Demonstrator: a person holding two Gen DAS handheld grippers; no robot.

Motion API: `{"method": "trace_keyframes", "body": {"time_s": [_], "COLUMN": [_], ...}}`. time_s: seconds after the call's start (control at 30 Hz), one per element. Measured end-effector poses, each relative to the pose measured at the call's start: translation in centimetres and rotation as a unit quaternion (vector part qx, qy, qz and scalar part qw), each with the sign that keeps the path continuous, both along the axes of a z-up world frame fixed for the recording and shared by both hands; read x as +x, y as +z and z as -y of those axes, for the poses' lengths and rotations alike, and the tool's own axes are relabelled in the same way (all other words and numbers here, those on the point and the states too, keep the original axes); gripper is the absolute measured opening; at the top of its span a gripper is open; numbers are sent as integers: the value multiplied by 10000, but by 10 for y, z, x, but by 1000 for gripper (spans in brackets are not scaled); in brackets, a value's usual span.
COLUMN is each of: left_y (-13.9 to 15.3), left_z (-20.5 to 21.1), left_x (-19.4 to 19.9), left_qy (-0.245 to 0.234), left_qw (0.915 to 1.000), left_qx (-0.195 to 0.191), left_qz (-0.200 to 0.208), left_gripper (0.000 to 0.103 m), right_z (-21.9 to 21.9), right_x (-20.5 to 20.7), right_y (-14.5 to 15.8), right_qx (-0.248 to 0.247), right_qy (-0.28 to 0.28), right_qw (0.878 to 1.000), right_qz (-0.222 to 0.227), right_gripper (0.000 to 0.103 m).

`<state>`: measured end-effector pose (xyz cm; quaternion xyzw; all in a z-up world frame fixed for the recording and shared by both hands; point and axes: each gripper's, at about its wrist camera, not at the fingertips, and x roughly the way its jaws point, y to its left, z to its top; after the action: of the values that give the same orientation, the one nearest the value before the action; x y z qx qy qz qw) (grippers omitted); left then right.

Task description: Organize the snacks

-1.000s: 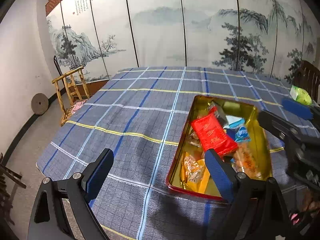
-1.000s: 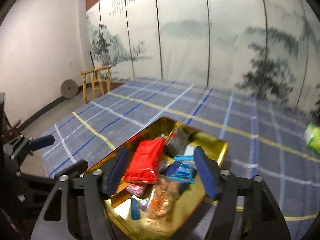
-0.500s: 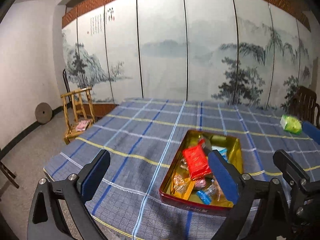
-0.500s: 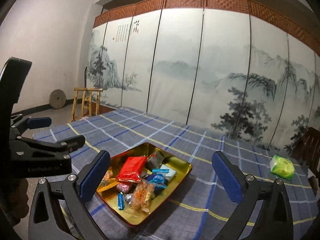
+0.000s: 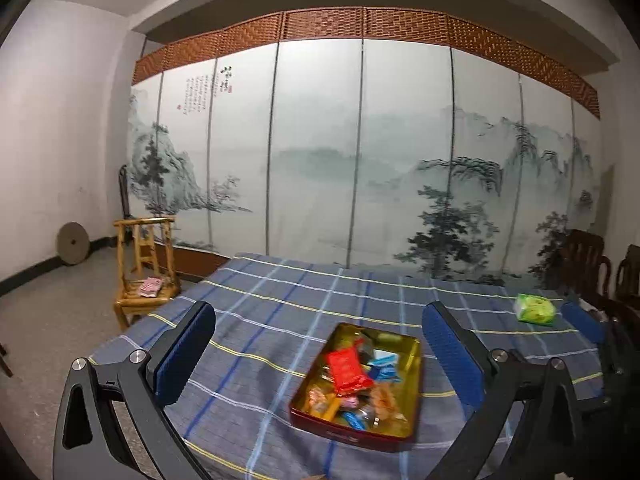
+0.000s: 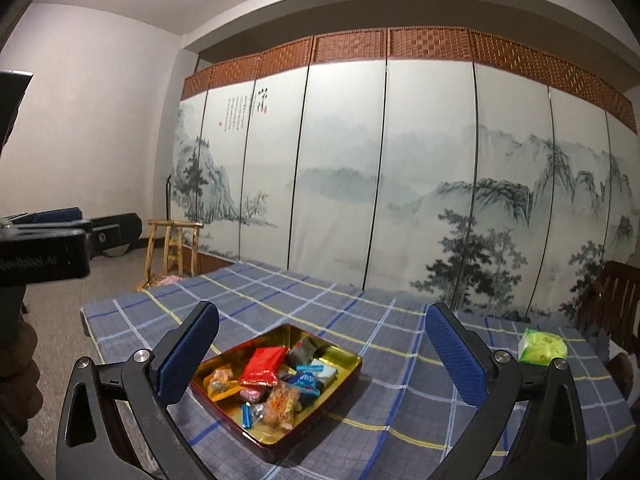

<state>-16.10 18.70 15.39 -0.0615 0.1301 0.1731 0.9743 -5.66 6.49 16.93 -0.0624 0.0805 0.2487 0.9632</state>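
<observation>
Fingers on both your grippers are spread wide with nothing between them, so you're not holding anything right now. Your left gripper [image 5: 320, 356] and right gripper [image 6: 322, 354] both hang above the near edge of the counter [image 5: 280, 304], which has a blue plaid cloth over it. The snacks are sitting in the gold tin with the red rim [image 6: 347, 364], out in front of both sets of fingers and not touching either. On top of the pile you've got a red packet [image 6: 262, 366], with a blue wrapper [image 6: 306, 378] just beside it and a clear orange bag [image 6: 282, 400] toward the near end. One green packet [image 6: 542, 346] is lying on the cloth off to your right, well apart from the tin. Behind the counter there's a painted landscape screen [image 5: 400, 168] and a small bamboo chair [image 5: 146, 268] on the floor to the left.
</observation>
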Motion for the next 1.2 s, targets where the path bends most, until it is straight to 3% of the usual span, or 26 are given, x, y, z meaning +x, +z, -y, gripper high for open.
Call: {"method": "trace_keyframes", "body": {"time_s": [0.4,1.2], "left_y": [7,-28], "left_z": [13,4], "left_x": [-6,7], "left_qy": [-54,319], "left_qw": [9999,9984], "left_qx": [105,-75], "left_qz": [86,-461], "left_gripper": [103,103], "right_z": [14,3], "right_x": [-10,-9], "right_y": [8,0], "right_qx": [135,-16], "right_qy": [-25,-15], "right_qw": [9999,9997], "right_qz": [23,-224], "right_gripper": [103,103]}}
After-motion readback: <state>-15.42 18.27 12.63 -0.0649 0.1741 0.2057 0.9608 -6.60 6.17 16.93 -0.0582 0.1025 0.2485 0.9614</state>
